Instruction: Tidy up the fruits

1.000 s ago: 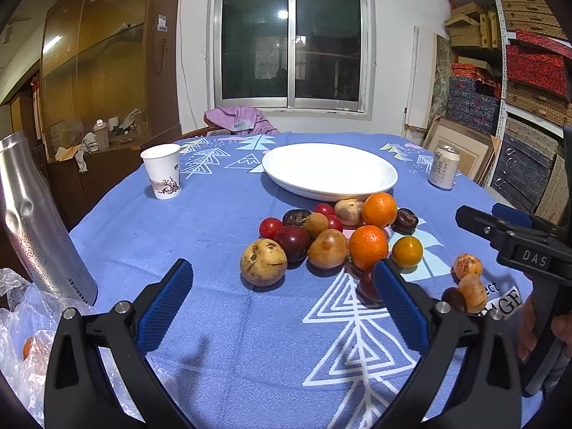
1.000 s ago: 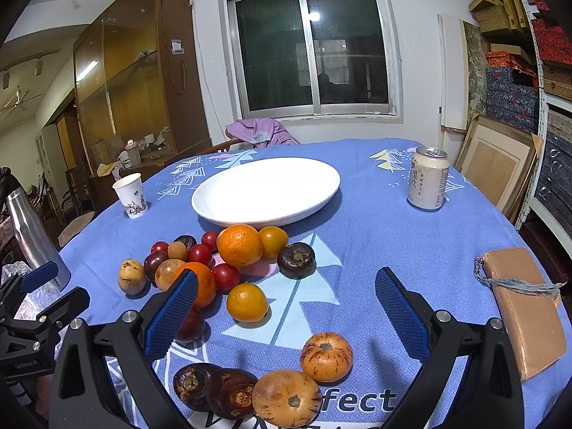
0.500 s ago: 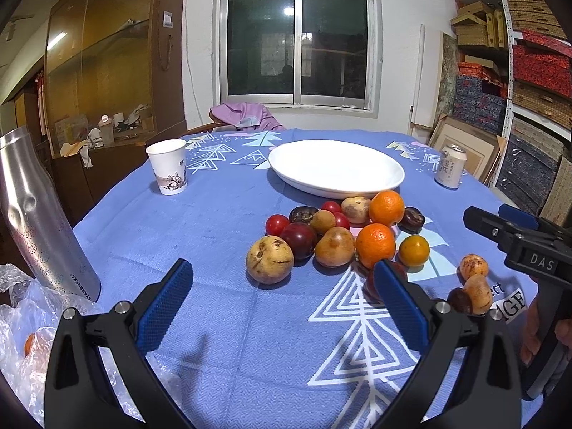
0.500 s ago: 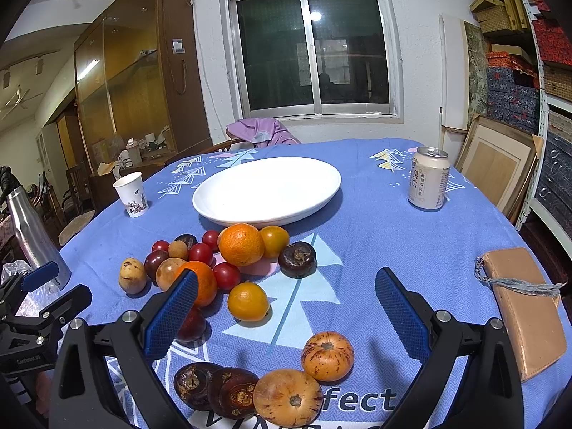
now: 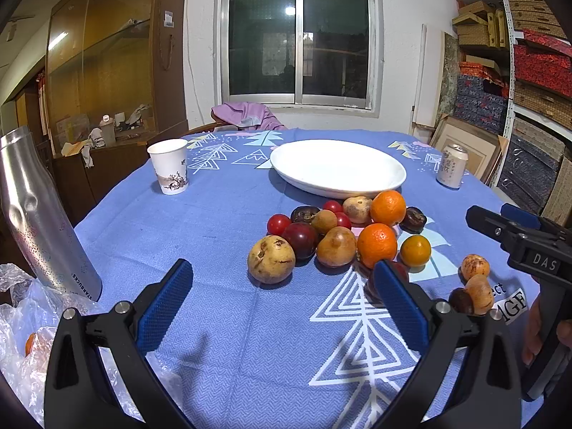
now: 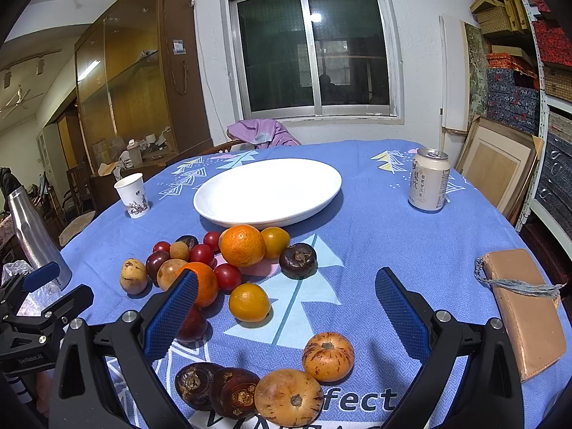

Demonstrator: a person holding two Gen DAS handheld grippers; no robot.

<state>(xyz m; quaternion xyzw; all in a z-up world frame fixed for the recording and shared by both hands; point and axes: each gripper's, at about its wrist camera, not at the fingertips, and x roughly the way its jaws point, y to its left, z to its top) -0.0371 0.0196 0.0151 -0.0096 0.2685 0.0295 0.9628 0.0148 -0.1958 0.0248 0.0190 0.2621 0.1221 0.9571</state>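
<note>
Blue tablecloth [image 6: 375, 236] covers the table. One white plate [image 6: 268, 193], nothing on it, sits well ahead of both grippers, past the fruit. One steel bottle [image 5: 39, 221] far left of the left gripper [image 5: 286, 304], one paper cup [image 5: 168, 165] ahead-left of it, one drink can [image 6: 428, 185] ahead-right of the right gripper [image 6: 286, 311], one tan wallet [image 6: 525, 307] at its right. Fruit pile [image 6: 228, 261] lies ahead of the left gripper, ahead-left of the right: two big oranges, two small ones, roughly four cherry tomatoes, the rest brown or dark, touching. Four more fruits [image 6: 286, 382] sit right under the right gripper. Both grippers have jaws spread wide, holding nothing.
</note>
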